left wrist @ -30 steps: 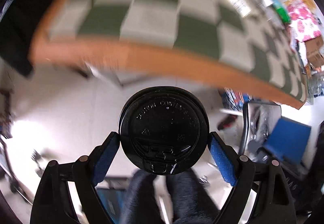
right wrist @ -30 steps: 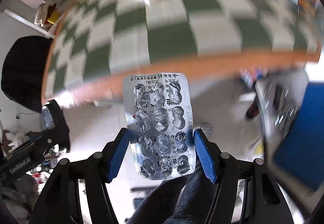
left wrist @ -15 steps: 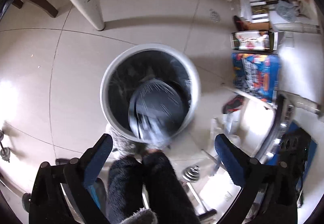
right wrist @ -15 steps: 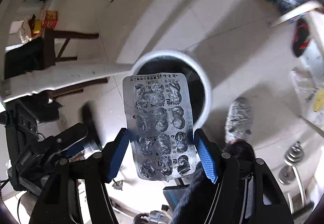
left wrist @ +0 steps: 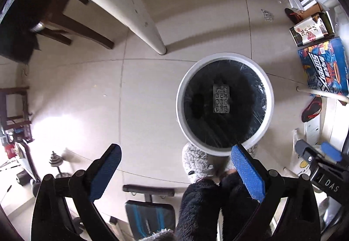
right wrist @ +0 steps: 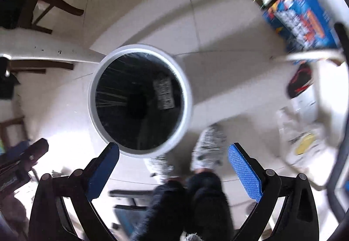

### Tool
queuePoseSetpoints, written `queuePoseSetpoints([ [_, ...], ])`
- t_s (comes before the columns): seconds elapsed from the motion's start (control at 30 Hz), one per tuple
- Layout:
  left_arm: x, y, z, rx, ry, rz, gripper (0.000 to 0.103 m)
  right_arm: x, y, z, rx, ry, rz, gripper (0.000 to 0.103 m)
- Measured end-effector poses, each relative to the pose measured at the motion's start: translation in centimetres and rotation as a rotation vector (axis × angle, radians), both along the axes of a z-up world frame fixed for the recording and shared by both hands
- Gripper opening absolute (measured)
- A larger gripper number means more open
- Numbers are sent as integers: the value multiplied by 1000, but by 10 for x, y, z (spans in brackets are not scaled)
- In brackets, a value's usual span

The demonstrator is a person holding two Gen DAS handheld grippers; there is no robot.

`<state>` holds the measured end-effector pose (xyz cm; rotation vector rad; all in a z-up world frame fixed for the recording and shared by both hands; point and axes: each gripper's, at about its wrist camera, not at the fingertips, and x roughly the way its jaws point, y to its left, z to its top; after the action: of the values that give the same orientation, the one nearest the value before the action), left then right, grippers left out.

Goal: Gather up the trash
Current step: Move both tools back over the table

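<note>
A round white trash bin [left wrist: 269,97] with a black liner stands on the tiled floor. A silver blister pack [left wrist: 221,99] is inside it, over the dark liner. It also shows in the right wrist view [right wrist: 164,94] inside the bin [right wrist: 189,97]. A dark round shape [left wrist: 199,104] lies beside the pack in the bin. My left gripper [left wrist: 176,173] is open and empty, above the floor just left of the bin. My right gripper [right wrist: 174,172] is open and empty, above the bin's near right side.
A white table leg [left wrist: 150,29] stands behind the bin. A dark chair [left wrist: 65,23] is at the far left. Boxes [left wrist: 322,66] and shoes [left wrist: 312,106] lie to the right. My slippered feet [right wrist: 207,147] stand by the bin. A bench [left wrist: 150,214] and dumbbell [left wrist: 56,162] are below.
My right gripper opened and let the blister pack fall into the bin. My left gripper, open since dropping the black cup lid, shifted left of the bin.
</note>
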<state>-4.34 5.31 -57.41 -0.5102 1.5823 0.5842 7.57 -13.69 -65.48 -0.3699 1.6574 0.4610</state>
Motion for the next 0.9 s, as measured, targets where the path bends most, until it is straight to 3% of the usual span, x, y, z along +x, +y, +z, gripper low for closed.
queuePoseSetpoints([
  [0.3,-19,-18,104,16,-40,0,103,-10,7,126,-24,-82,57,101],
  [0.57,-38,-29,212,22,-101,-1,103,-34,-4,256,28,-103,82,101],
  [0.77,-27,-29,294,84,-187,-20,103,-40,-7,350,110,-120,38,101],
  [0.9,-3,-19,340,152,-251,-17,103,-23,-4,404,180,-146,-17,101],
])
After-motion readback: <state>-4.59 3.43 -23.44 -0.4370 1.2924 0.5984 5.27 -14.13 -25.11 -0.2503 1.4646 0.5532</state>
